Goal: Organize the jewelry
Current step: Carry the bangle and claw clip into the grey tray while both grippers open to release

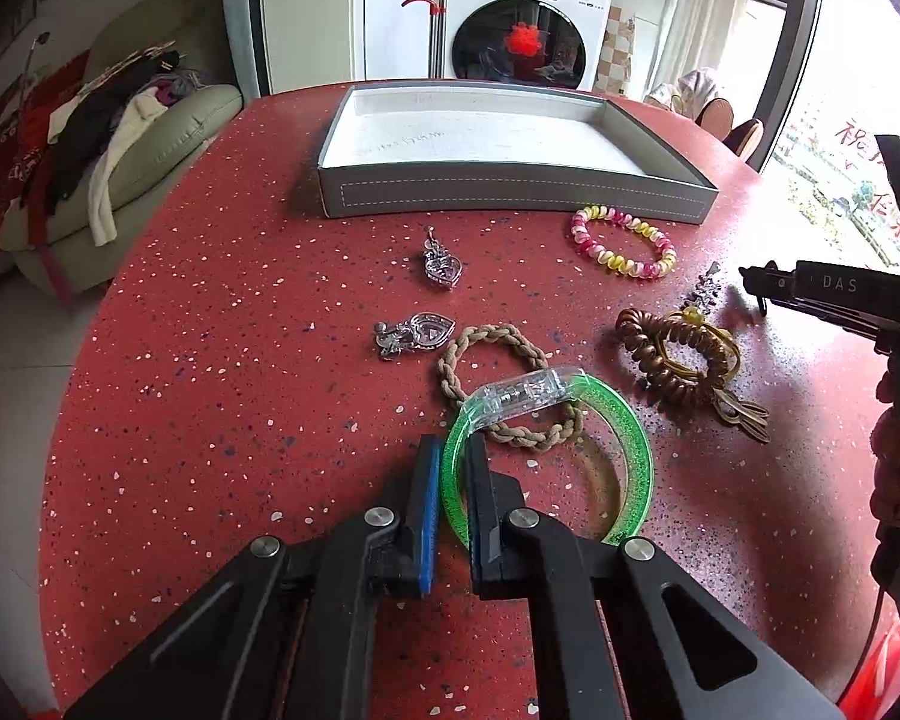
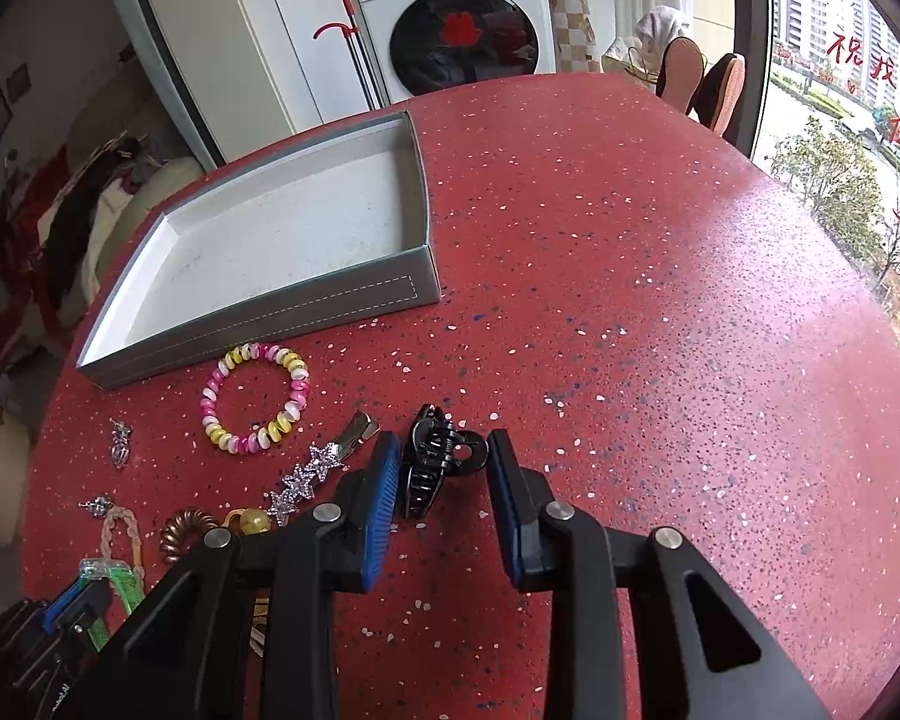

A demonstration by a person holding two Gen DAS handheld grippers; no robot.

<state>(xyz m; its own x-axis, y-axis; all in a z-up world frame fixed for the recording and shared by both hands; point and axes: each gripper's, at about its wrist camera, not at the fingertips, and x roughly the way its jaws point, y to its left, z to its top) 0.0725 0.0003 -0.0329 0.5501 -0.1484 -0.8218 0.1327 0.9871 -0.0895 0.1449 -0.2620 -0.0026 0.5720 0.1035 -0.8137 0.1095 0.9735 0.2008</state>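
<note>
Left gripper (image 1: 452,468) pinches green bangle (image 1: 630,450), which may snag braided ring (image 1: 498,378) at 12 o'clock; right gripper (image 2: 444,468), wide, straddles black claw clip (image 2: 435,462).

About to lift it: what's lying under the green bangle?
The green bangle, pinched by the left tool, overlaps the braided rope bracelet; its clear clasp crosses the braid. Red table shows through the ring. The tool hides the near rim.
</note>
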